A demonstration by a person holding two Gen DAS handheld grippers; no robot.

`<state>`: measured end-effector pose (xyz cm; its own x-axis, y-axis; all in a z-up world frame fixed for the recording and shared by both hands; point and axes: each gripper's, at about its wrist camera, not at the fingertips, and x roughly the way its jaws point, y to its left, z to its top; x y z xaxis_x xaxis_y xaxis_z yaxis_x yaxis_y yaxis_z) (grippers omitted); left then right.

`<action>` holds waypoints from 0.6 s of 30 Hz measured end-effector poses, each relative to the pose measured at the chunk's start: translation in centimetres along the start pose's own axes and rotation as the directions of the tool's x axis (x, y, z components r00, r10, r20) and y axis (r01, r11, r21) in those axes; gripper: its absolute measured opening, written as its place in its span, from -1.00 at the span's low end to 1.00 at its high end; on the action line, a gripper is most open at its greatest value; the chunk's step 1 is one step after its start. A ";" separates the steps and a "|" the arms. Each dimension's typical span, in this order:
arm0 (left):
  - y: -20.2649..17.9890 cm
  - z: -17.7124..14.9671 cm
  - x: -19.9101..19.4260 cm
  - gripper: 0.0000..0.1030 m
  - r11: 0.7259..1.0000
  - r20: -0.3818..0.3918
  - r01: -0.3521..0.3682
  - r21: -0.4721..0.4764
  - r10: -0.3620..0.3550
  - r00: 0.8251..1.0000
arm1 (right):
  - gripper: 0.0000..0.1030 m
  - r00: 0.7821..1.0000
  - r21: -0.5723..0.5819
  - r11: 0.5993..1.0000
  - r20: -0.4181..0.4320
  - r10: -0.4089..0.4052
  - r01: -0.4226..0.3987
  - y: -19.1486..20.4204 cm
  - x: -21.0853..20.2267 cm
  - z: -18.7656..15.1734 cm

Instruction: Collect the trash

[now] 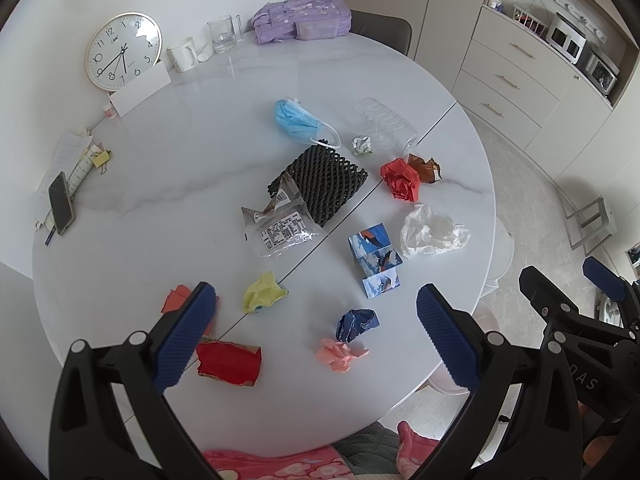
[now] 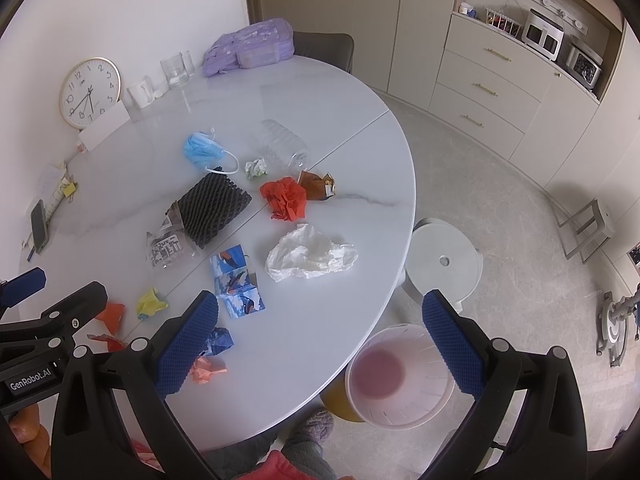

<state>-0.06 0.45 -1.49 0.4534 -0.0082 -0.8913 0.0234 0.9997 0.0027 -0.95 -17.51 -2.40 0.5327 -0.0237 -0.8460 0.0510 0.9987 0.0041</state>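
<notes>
Pink bin (image 2: pixel 400 376) empty, beside table (image 2: pixel 320 320)

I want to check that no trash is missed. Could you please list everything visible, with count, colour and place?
paper balls: six, red, white-green, yellow, dark blue, pink, orange, spread over table
face mask: one, blue, table centre
foam net: one, black, centre
wrapper: one, clear, beside net
plastic bag: one, white, right side
printed box: one, blue, near centre
plastic bottle: one, clear, lying down
bin: one, white-pink, floor beside table
clock: one, white, far left
backpack: one, purple, far edge
left gripper: fingers open
right gripper: fingers open
</notes>
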 end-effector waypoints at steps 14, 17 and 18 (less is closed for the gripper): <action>0.3 0.1 0.2 0.87 1.000 -0.010 0.001 -0.007 -0.001 1.000 | 0.97 1.000 -0.002 1.000 -0.002 0.000 0.000 0.1 0.1 0.0; 0.3 0.2 0.2 0.87 1.000 -0.012 0.001 -0.008 -0.001 1.000 | 0.97 1.000 -0.004 1.000 -0.004 0.000 0.000 0.1 0.1 -0.1; 0.3 0.3 0.2 0.87 1.000 -0.010 0.002 -0.009 -0.002 1.000 | 0.97 1.000 -0.005 1.000 -0.004 0.000 0.000 0.1 0.1 -0.1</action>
<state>0.24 0.75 -1.52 0.4441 -0.0098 -0.8959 0.0163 0.9999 -0.0029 -1.00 -17.42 -2.56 0.5290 -0.0240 -0.8483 0.0472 0.9989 0.0012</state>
